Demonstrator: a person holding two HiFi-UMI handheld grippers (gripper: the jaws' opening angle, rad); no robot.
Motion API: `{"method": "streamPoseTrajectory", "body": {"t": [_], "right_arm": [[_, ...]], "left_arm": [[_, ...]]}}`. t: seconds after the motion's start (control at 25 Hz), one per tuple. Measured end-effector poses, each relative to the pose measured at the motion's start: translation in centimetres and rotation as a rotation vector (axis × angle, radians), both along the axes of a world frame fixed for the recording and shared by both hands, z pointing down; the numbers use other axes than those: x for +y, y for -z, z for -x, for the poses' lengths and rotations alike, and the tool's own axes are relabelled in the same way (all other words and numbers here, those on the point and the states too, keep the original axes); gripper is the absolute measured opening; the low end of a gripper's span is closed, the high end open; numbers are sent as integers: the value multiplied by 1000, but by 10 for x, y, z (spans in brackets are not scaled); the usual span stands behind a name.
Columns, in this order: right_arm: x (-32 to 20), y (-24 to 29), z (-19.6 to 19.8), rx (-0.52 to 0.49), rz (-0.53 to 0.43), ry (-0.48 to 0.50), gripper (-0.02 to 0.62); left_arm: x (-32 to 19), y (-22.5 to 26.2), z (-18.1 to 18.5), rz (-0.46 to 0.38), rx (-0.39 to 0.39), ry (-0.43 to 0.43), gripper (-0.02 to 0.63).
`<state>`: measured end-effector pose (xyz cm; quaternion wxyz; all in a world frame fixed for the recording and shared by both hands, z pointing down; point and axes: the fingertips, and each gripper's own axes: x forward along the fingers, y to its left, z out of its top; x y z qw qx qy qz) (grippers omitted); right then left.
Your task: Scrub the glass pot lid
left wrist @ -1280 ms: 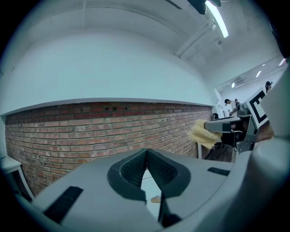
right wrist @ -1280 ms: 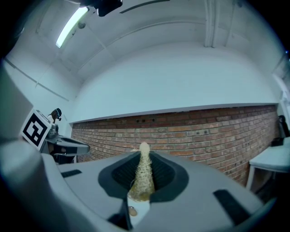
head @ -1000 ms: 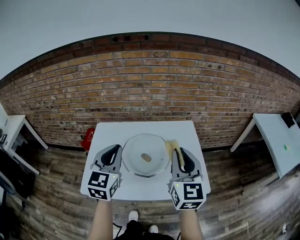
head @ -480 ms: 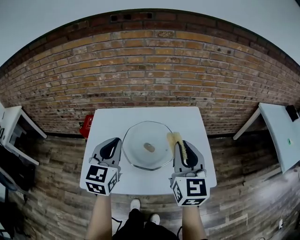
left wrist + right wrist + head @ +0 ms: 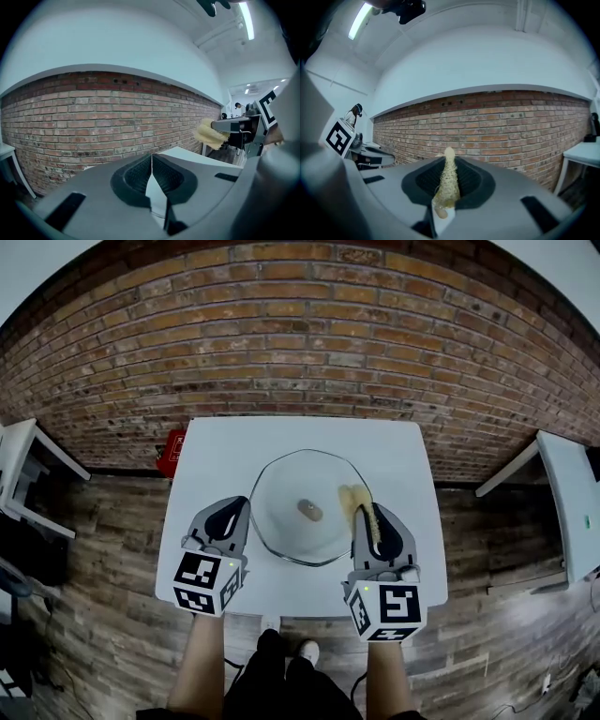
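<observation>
Lid (image 5: pixel 281 526): glass, round, knob (image 5: pixel 308 511) up, mid tabletop (image 5: pixel 225 460), between both grippers. Right gripper (image 5: pixel 368 521): fingers clamped on a yellow scrubber (image 5: pixel 357 502), whose long axis runs out along the fingers, tip over the lid's right rim. This is the likelier scrubbing hand, with the lid to its left. Left gripper (image 5: pixel 228 518): fingers together, empty, just beside the left rim. Bare tabletop beyond the lid; near edge close.

white table (image 5: pixel 234 456), glass pot lid (image 5: pixel 286 491) atop
</observation>
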<state>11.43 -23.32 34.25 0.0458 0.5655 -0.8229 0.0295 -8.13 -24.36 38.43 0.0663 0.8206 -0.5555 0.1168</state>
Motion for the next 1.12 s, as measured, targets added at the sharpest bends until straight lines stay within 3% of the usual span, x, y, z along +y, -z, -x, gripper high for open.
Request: {"method": "streamPoseTrajectory", "body": {"t": [0.68,1.12], "right_arm": [[-28,-77,21,29,121,4,58],[-36,-110,30,41,175,10,58]], "left_arm": [[-25,-90,15,137,49,-1,12],[-29,-124,20,188,69,4,12]]}}
